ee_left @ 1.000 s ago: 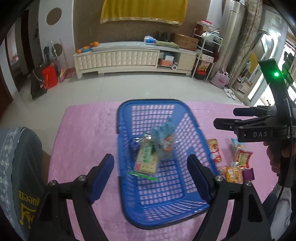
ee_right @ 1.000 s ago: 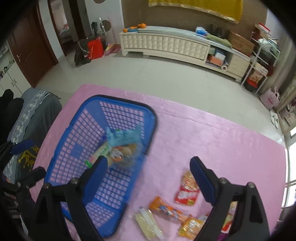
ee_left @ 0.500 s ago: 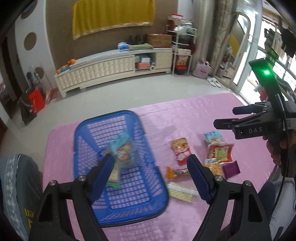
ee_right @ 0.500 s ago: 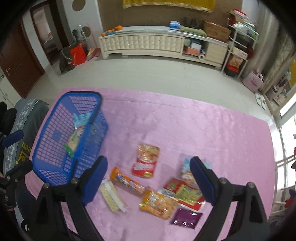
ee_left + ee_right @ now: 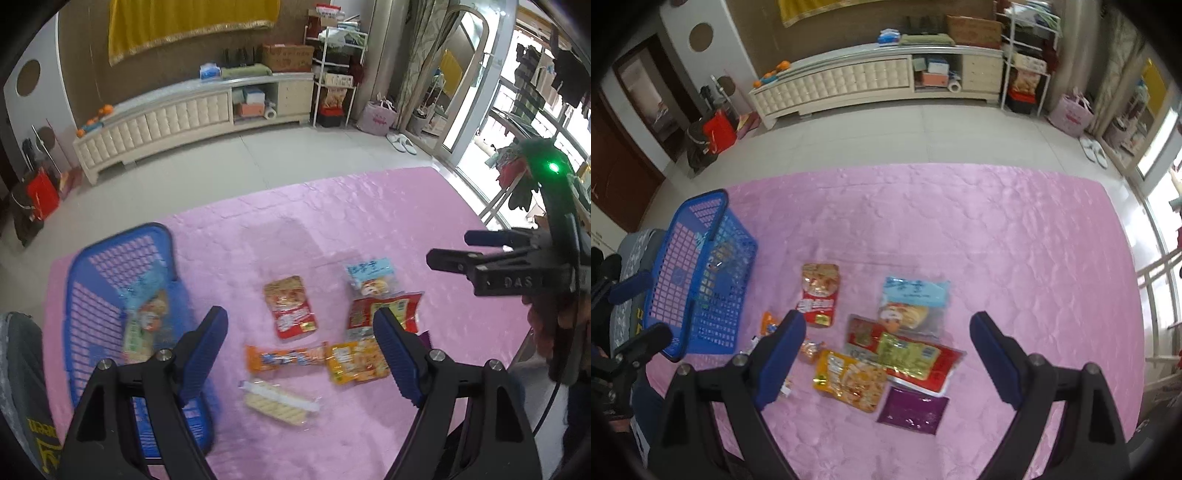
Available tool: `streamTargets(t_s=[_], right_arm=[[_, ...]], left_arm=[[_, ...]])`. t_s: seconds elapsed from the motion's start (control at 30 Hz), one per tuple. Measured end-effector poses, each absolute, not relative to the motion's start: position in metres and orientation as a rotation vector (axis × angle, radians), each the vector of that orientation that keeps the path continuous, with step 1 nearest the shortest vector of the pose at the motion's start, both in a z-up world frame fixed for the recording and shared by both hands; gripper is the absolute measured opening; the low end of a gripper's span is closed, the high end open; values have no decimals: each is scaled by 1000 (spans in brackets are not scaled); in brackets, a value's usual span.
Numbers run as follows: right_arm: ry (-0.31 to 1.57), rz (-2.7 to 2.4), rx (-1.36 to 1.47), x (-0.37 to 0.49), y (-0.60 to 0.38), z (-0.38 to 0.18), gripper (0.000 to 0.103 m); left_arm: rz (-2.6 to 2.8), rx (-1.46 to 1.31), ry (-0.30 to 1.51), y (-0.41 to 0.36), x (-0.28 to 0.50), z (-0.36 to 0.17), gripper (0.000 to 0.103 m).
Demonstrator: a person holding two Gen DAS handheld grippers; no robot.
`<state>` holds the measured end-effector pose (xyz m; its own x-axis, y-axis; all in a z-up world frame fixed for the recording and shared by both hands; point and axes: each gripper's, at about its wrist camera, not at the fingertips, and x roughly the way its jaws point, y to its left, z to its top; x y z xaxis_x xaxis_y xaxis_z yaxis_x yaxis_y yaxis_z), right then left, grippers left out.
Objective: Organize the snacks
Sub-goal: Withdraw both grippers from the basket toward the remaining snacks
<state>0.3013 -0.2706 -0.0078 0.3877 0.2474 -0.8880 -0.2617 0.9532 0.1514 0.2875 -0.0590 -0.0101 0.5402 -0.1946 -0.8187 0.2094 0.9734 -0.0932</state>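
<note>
A blue basket [image 5: 110, 295] stands at the left of the pink table with a few snack packets [image 5: 147, 317] inside. My left gripper [image 5: 299, 317] hangs open and empty above loose snacks: a red packet [image 5: 291, 306], an orange bar [image 5: 286, 358], a yellow packet [image 5: 356, 363] and a pale wafer pack [image 5: 279, 402]. My right gripper [image 5: 886, 321] is open and empty too, over a red-green packet [image 5: 905, 354], a light blue packet [image 5: 916, 299], the yellow packet [image 5: 849, 380] and a purple packet [image 5: 912, 410]. The basket [image 5: 701, 273] lies far left there.
The pink tablecloth [image 5: 997, 240] stretches bare behind and to the right of the snacks. A grey chair back [image 5: 22, 369] stands at the table's left end. Beyond the table are a tiled floor and a long white cabinet [image 5: 849, 85].
Both grippers swept to the right, from above the basket to above the loose snacks. The basket slid to the left of both views. The jaws kept their width.
</note>
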Motion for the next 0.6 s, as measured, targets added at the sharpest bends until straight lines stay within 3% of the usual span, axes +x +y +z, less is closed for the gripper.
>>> streamTargets(t_s=[0.6], right_arm=[[1110,246,117,329,-361,-57,93]], left_arm=[[-290,45,1132,-169,363,-76,79]])
